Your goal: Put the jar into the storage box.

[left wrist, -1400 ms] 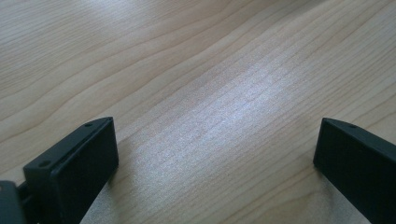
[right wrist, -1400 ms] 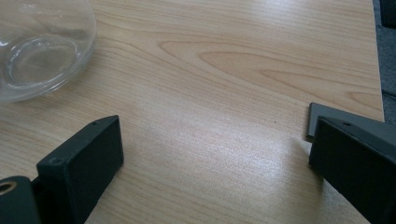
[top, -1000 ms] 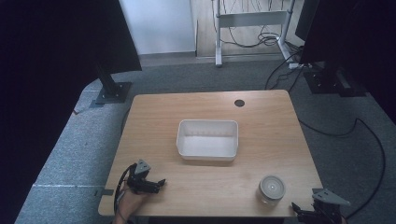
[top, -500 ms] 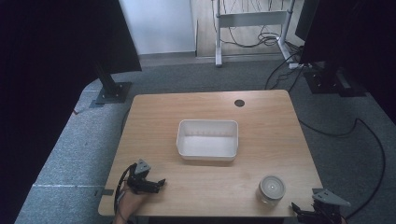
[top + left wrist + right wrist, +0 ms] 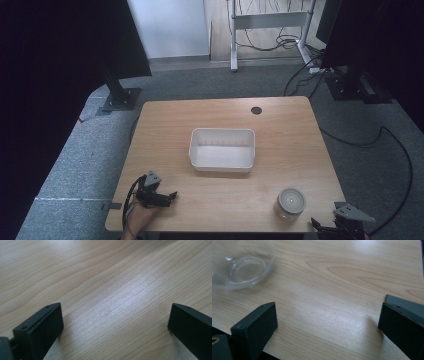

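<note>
A white rectangular tub (image 5: 222, 149) sits in the middle of the wooden table (image 5: 280, 125), with nothing visible inside it. A clear glass jar (image 5: 290, 202) stands near the table's front right corner; its base (image 5: 239, 267) shows at the upper left of the right gripper view. My left gripper (image 5: 170, 196) rests near the front left corner, open, with bare wood between its jaws (image 5: 115, 322). My right gripper (image 5: 330, 231) hangs at the front right edge, just right of the jar, open and holding nothing (image 5: 327, 322).
A small black hole (image 5: 256, 110) is set in the table's far edge. Grey carpet (image 5: 75, 165) surrounds the table. Black stands (image 5: 117, 97) and loose cables (image 5: 380, 140) lie on the floor at the back and right.
</note>
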`<state>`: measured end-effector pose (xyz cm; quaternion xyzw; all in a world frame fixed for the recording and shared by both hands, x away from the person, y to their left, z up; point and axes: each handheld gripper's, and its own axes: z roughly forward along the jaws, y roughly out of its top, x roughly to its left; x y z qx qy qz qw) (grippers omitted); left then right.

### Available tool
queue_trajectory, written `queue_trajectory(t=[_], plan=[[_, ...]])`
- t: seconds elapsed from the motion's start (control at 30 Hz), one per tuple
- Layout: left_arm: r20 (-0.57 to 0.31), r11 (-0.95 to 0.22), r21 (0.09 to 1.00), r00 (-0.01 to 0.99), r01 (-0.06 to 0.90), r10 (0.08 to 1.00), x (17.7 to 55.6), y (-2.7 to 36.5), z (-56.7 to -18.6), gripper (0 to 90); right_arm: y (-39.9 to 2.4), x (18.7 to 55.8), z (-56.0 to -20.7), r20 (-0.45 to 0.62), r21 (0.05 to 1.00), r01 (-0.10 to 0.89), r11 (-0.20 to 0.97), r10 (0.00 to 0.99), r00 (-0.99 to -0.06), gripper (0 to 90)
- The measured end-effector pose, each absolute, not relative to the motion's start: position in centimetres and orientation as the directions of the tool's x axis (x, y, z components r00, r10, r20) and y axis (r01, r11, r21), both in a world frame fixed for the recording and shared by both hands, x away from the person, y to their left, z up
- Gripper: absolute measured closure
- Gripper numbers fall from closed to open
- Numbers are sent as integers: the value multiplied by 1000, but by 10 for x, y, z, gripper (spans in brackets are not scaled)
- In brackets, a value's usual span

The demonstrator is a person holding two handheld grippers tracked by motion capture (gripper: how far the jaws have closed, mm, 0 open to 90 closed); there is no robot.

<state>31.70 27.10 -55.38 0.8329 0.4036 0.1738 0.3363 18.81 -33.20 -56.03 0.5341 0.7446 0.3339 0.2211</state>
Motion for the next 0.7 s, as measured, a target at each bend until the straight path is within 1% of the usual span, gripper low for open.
queue_trajectory(t=[0.7], plan=[[18, -448, 700, 613, 556, 790, 317, 271, -554, 0, -307, 183, -533, 29, 773, 579, 260, 897, -441, 7]])
